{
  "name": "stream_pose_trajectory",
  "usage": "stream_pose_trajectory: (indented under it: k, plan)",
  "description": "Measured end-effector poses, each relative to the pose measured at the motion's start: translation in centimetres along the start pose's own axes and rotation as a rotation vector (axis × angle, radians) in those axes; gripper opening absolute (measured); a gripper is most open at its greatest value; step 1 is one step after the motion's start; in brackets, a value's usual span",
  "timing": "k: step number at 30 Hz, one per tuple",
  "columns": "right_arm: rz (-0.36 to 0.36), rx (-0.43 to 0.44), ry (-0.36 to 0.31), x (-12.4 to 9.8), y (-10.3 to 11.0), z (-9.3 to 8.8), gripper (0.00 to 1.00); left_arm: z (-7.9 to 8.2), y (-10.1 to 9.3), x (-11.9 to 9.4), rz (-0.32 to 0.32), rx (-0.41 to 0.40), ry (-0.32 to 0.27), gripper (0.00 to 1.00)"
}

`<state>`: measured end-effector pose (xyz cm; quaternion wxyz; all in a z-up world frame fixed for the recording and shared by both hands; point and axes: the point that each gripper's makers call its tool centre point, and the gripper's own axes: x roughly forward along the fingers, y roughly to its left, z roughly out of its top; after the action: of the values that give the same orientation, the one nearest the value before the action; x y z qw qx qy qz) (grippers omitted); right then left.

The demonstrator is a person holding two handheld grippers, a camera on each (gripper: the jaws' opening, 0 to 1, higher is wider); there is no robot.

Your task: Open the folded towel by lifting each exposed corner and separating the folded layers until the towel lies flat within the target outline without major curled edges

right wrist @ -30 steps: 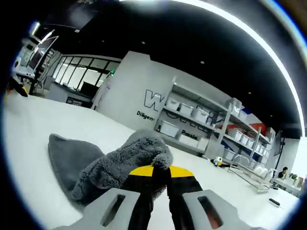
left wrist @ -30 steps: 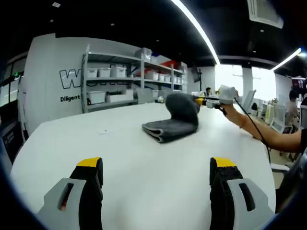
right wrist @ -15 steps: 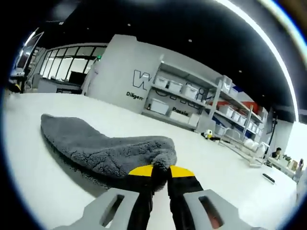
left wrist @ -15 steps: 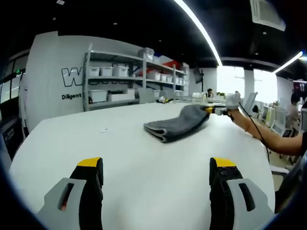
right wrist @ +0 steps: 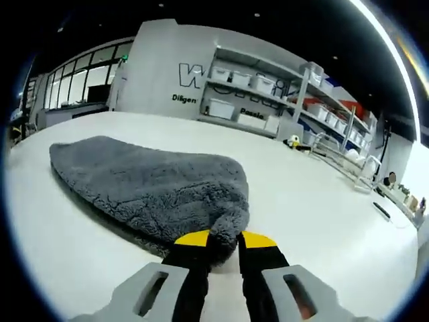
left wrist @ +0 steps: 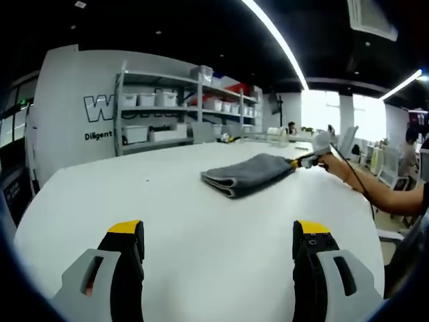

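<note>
Right tool (right wrist: 219, 243) pinching corner of grey towel (right wrist: 151, 178), low over white bench (left wrist: 201, 221). Left tool (left wrist: 219, 249) wide, empty, well apart. Towel apparently part-unfolded; folded layers remain at far edge. No outline discernible.

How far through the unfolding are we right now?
One layer looks opened: the grey towel lies spread low on the white table. In hand: the right gripper is shut on a towel corner, down near the table. Left to do: a fold shows at the towel's near edge in the left gripper view, so layers remain. The left gripper is open and well short of the towel.
</note>
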<state>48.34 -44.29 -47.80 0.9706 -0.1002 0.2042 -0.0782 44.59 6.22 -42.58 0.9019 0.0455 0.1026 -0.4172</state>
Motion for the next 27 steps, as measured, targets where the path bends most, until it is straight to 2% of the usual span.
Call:
stream_pose_trajectory:
  k: [6,8,11,13,14,15,17,20,24,25,27]
  plan:
    - [-0.075,0.062,0.016,-1.6,-1.4,-0.1,0.45,0.0,-0.1,-0.2,0.000,-0.006,-0.006,0.90]
    - [-0.083,0.081,-0.001,-1.9,-1.5,0.3,0.52,0.1,-0.2,-0.3,-0.001,-0.006,-0.013,0.91]
    - [-0.026,0.110,-0.023,-1.9,-0.4,0.8,0.59,0.5,-0.3,-0.3,-0.014,-0.003,-0.028,0.91]
    - [0.068,0.055,-0.019,-1.7,1.5,1.3,0.74,0.5,-0.3,-0.3,-0.012,0.001,-0.026,0.91]
    - [0.088,0.077,-0.058,-1.6,2.2,2.0,0.85,0.5,-0.2,-0.3,-0.010,0.004,-0.022,0.91]
    - [0.124,0.088,-0.082,-1.6,3.0,2.5,0.88,0.4,-0.1,-0.3,-0.008,0.004,-0.018,0.91]
    - [0.180,0.051,-0.099,-1.9,4.3,3.1,0.88,0.3,-0.2,-0.3,-0.004,0.002,-0.014,0.92]
    - [0.182,-0.050,-0.116,-2.2,5.4,3.8,0.92,0.5,-0.2,-0.4,-0.004,0.001,-0.020,0.92]
    - [0.252,-0.088,-0.139,-2.8,8.2,4.5,0.95,0.7,-0.5,-0.3,-0.016,0.007,-0.022,0.94]
    - [0.263,-0.092,-0.145,-2.9,8.7,4.7,0.99,0.7,-0.5,-0.3,-0.015,0.011,-0.023,0.95]
    - [0.284,-0.126,-0.154,-3.1,10.2,5.1,0.99,0.9,-0.1,-0.3,0.003,0.031,-0.031,0.97]
